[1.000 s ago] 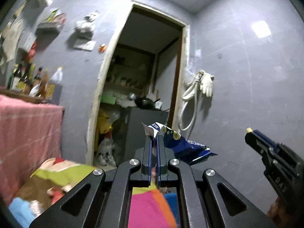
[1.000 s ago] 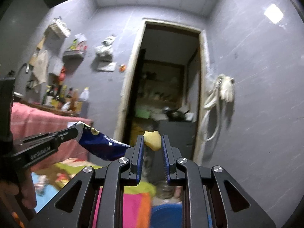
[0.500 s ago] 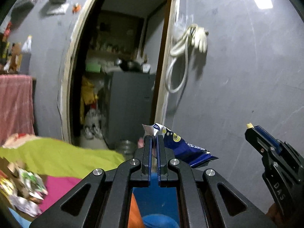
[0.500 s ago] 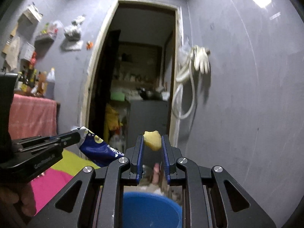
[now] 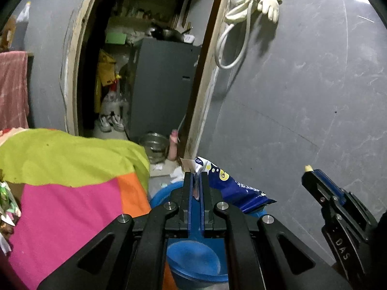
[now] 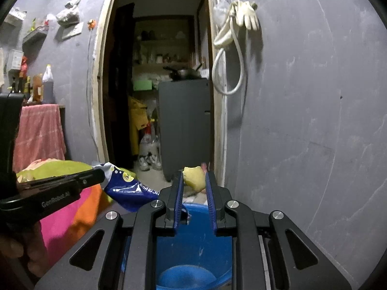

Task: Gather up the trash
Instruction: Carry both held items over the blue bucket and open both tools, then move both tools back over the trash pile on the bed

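Note:
My left gripper (image 5: 196,181) is shut on a crumpled blue snack wrapper (image 5: 232,186), which hangs to the right of its tips over a blue plastic bucket (image 5: 196,258). The wrapper also shows in the right wrist view (image 6: 125,186). My right gripper (image 6: 193,181) is shut on a small yellow scrap (image 6: 193,175) held above the same blue bucket (image 6: 193,253). The right gripper shows at the lower right of the left wrist view (image 5: 314,178), to the right of the left gripper.
A bed with a green, pink and orange cover (image 5: 67,188) lies at the left, touching the bucket. An open doorway (image 6: 159,84) with a grey cabinet (image 6: 186,125) is ahead. A grey wall (image 6: 302,120) with a hanging hose and glove (image 6: 244,17) stands at the right.
Both grippers have swung right and tilted down from the bed toward the blue bucket, which now lies under them. Both still hold their trash.

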A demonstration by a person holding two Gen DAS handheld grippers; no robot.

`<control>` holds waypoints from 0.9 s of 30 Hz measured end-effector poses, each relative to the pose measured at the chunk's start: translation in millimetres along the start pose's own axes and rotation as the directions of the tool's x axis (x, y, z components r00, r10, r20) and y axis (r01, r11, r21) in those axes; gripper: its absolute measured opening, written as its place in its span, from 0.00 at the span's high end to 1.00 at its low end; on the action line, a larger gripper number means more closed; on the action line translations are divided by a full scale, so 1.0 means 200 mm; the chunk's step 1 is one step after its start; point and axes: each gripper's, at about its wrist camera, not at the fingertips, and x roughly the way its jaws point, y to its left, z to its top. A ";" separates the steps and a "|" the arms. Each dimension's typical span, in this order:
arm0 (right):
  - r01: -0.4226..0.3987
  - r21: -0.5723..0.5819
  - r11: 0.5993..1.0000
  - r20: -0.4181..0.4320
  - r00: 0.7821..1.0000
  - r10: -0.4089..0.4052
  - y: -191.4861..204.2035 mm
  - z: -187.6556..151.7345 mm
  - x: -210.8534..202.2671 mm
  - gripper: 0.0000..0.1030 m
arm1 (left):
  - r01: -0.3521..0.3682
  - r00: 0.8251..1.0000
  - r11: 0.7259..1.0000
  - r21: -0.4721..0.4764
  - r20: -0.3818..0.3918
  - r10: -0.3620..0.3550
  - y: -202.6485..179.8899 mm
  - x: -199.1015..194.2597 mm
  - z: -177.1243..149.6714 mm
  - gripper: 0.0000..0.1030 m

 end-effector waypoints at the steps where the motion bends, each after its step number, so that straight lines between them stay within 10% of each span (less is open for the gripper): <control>1: -0.001 0.002 1.000 -0.007 1.000 0.001 0.00 0.00 0.01 0.84 | 0.001 1.000 1.000 -0.002 -0.011 -0.001 0.00 0.01 -0.01 0.97; 15: -0.012 0.039 0.999 -0.037 0.999 0.013 -0.05 0.02 0.04 0.72 | 0.029 0.992 0.999 -0.025 -0.118 -0.031 0.05 0.08 -0.02 0.73; 27: -0.045 0.042 0.998 0.161 0.986 0.037 0.07 0.27 -0.24 0.45 | -0.010 0.992 0.998 -0.061 0.129 0.018 0.21 -0.46 0.19 0.36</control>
